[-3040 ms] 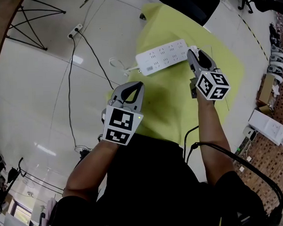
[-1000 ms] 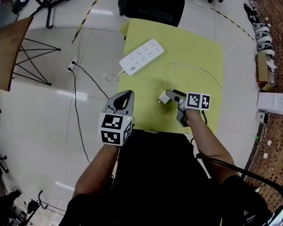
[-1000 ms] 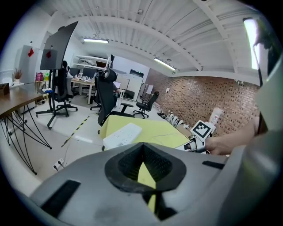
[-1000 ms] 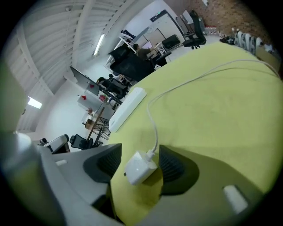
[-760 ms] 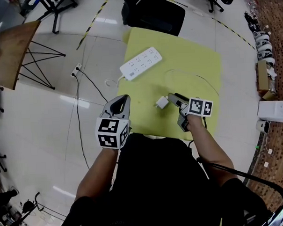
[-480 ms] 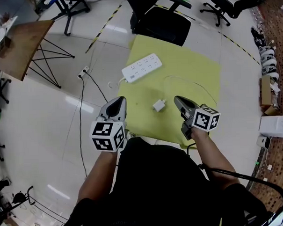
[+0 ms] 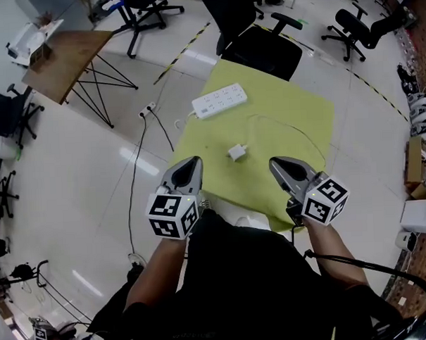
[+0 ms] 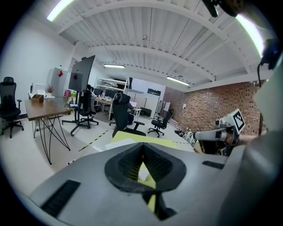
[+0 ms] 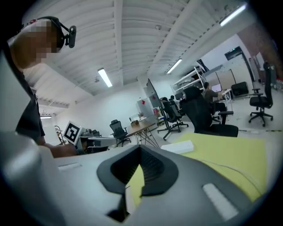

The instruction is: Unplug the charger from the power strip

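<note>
Charger [image 7: 237, 153] lies loose mid-way across the yellow mat [image 7: 302, 119], well apart from the power strip [image 7: 220, 101] at the far left. A second ago my right gripper [image 7: 276, 163] was on it. Now that gripper and my left gripper [image 7: 193, 162] are both closed on nothing and drawn back near me. I'd call the unplugging done.

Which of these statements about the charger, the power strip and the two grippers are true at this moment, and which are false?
1. The charger is plugged into the power strip. False: it lies loose on the yellow mat, apart from the strip.
2. The right gripper is shut and holds nothing. True.
3. The power strip lies on the yellow mat. True.
4. The left gripper grips the charger. False: its jaws are together on nothing, near the mat's closest edge.
5. A black office chair stands at the mat's far edge. True.
</note>
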### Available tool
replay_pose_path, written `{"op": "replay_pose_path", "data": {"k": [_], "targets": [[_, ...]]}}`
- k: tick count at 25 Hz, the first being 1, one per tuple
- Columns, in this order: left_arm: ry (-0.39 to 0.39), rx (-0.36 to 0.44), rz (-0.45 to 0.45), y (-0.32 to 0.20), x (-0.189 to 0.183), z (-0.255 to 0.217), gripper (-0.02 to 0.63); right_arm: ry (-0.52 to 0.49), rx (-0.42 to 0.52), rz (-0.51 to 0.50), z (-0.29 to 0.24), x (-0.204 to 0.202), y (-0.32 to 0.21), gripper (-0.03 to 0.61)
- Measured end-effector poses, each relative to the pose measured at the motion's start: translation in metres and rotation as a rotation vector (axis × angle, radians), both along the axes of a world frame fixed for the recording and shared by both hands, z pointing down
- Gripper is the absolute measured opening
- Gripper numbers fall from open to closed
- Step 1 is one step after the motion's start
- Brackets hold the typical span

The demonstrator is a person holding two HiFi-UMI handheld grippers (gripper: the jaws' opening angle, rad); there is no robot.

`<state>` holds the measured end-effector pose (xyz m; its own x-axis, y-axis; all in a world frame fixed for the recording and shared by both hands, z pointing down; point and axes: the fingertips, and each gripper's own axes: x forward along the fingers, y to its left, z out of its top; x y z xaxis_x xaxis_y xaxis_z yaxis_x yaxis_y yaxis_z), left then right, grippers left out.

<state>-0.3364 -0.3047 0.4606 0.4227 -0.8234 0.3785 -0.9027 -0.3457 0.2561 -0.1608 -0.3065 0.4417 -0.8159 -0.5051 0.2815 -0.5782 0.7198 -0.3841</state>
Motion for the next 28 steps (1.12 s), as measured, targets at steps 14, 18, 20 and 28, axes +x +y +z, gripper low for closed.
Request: {"op": "replay_pose_path", "data": {"k": [14, 18, 20, 28], "targets": [[-0.018, -0.006, -0.045, 0.060, 0.022, -0.009, 0.006, 0.013, 0.016, -0.046, -0.003, 0.025, 0.059, 0.002], [-0.028, -0.003, -0.002, 0.056, 0.023, -0.014, 0.006, 0.005, 0.009, -0.011, -0.004, 0.018, 0.057, 0.002], [-0.027, -0.004, 0.015, 0.055, 0.020, -0.016, 0.006, 0.007, 0.011, 0.000, -0.004, 0.012, 0.056, 0.002], [-0.013, 0.023, 0.078, 0.042, 0.011, -0.028, 0.006, 0.010, 0.018, 0.048, -0.004, -0.006, 0.046, 0.001]]}}
